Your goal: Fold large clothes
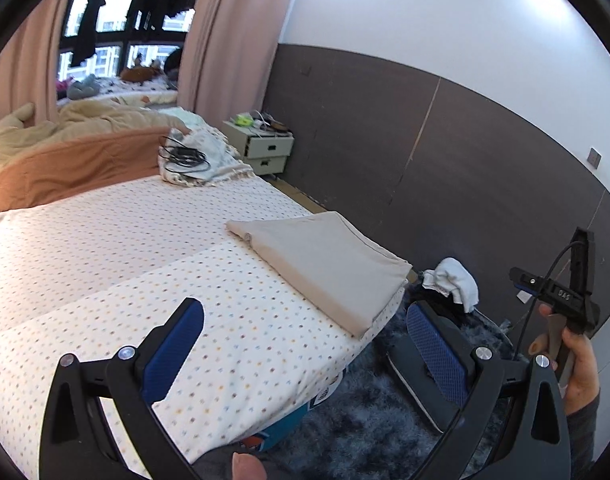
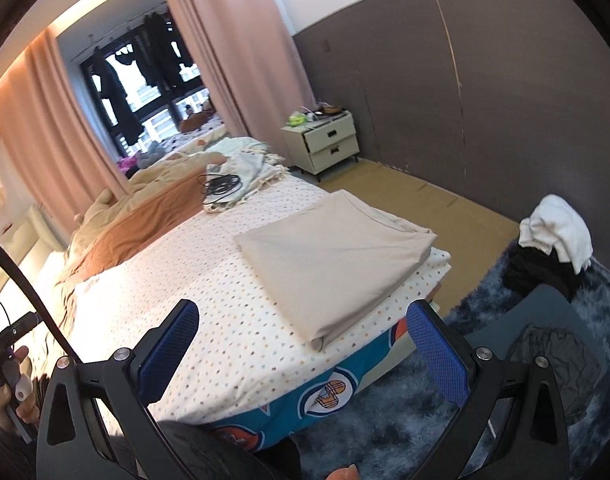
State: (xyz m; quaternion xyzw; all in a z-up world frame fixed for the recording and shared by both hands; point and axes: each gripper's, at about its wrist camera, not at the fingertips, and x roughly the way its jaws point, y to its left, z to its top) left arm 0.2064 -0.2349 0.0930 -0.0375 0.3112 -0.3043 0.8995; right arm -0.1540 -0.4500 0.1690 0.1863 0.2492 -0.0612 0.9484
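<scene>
The left gripper has its jaws spread wide and holds nothing; the right gripper is the same, wide and empty. Their pads are blue with a fine mesh texture.

The folded beige cloth lies just ahead of both claws, between the fingers in view, flat on the corner of the bed. It is a smooth rectangle with a soft thick edge. The bed sheet has small coloured dots.

Far ahead stands a cream nightstand with two closed drawers; small things lie on top, too small to tell. To the right, on a shaggy dark-blue rug, white and black clothes are piled.
</scene>
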